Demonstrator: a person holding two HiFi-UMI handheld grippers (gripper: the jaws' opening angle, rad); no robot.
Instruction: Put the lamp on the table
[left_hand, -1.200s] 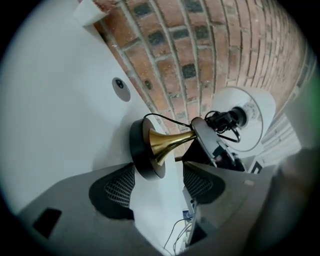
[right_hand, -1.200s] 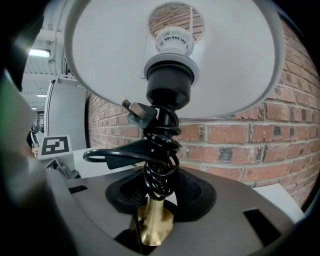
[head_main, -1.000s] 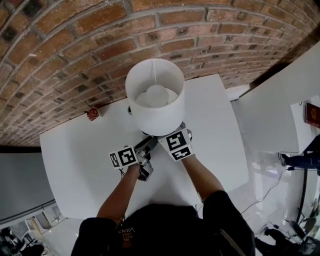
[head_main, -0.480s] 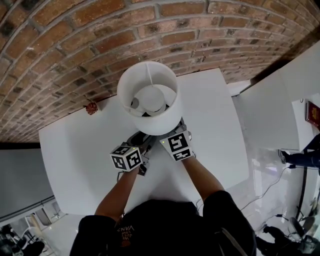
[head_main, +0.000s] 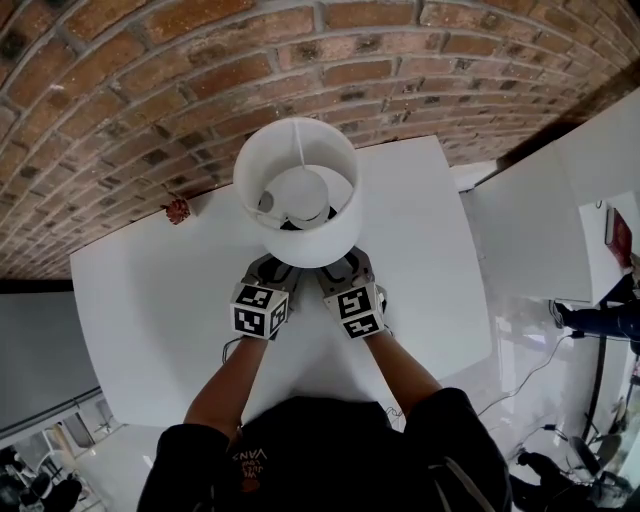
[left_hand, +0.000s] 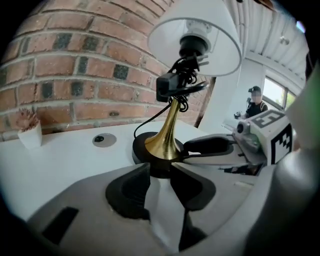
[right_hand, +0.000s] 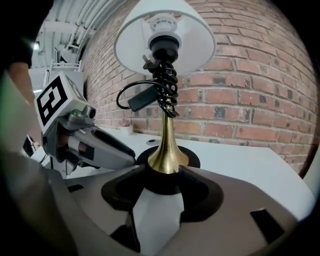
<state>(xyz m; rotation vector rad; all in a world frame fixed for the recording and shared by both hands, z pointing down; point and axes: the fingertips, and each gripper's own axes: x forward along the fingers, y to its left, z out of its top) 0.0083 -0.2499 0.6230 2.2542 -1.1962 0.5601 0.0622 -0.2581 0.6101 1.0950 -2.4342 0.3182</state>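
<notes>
The lamp, with a white shade (head_main: 297, 190), a brass stem (right_hand: 167, 145) and a round black base (left_hand: 150, 150), stands upright on the white table (head_main: 150, 300) near the brick wall. Its cord and switch are wound round the stem under the bulb. My left gripper (head_main: 268, 270) sits at the base's near left edge. Its jaws are closing, and the base's rim lies just at their tips (left_hand: 160, 175) with table showing between the pads. My right gripper (head_main: 345, 270) flanks the base's near right side (right_hand: 162, 187). Its jaws are opening and stand off the base.
A small pink plant in a white pot (head_main: 178, 210) stands at the table's back left by the brick wall (head_main: 150, 120). A round cable grommet (left_hand: 104, 140) lies left of the lamp. A person (left_hand: 255, 102) stands far off; a cable runs across the floor (head_main: 530, 385).
The lamp has moved a little back and left and now stands level. My left gripper has come up from lower left to the base. Both marker cubes now sit side by side.
</notes>
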